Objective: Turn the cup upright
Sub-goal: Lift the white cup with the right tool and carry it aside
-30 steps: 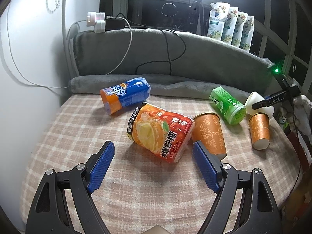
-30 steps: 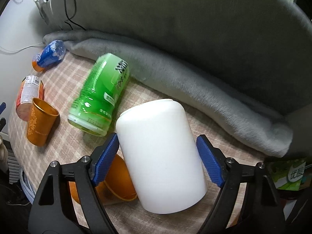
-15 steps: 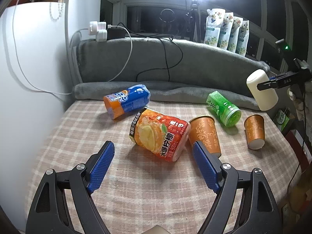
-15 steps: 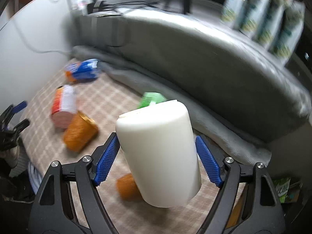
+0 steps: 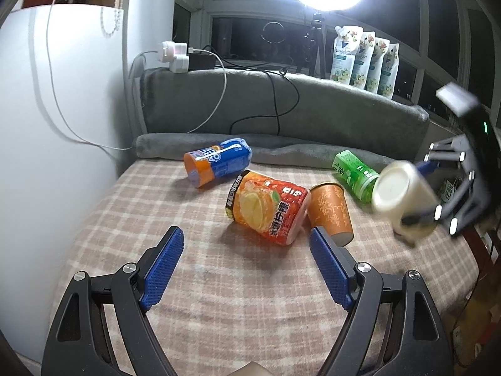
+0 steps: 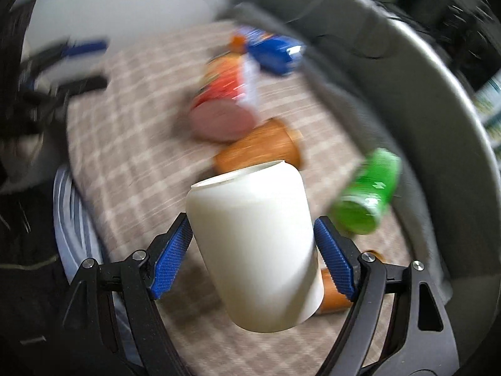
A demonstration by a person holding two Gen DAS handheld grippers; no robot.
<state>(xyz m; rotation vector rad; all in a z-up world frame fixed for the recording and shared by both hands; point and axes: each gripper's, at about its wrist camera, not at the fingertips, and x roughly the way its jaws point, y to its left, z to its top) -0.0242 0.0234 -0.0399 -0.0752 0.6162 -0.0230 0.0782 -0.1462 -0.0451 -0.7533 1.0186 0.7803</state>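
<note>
My right gripper (image 6: 253, 260) is shut on a plain white cup (image 6: 255, 241) and holds it in the air above the right side of the table. In the left wrist view the white cup (image 5: 404, 199) is tilted, its closed base turned toward that camera, with the right gripper (image 5: 421, 194) behind it. My left gripper (image 5: 247, 266) is open and empty, low over the near part of the checked tablecloth (image 5: 219, 282).
Lying on the cloth are a red-orange cup (image 5: 266, 208), an orange paper cup (image 5: 330, 211), a blue-orange cup (image 5: 217, 166) and a green cup (image 5: 353, 174). Another orange cup (image 6: 332, 291) lies under the white one. A grey cushion (image 5: 281, 106) backs the table.
My right gripper has swung the white cup down and round, turning from facing the cushion to facing the table; its view is blurred. The left gripper has barely moved.
</note>
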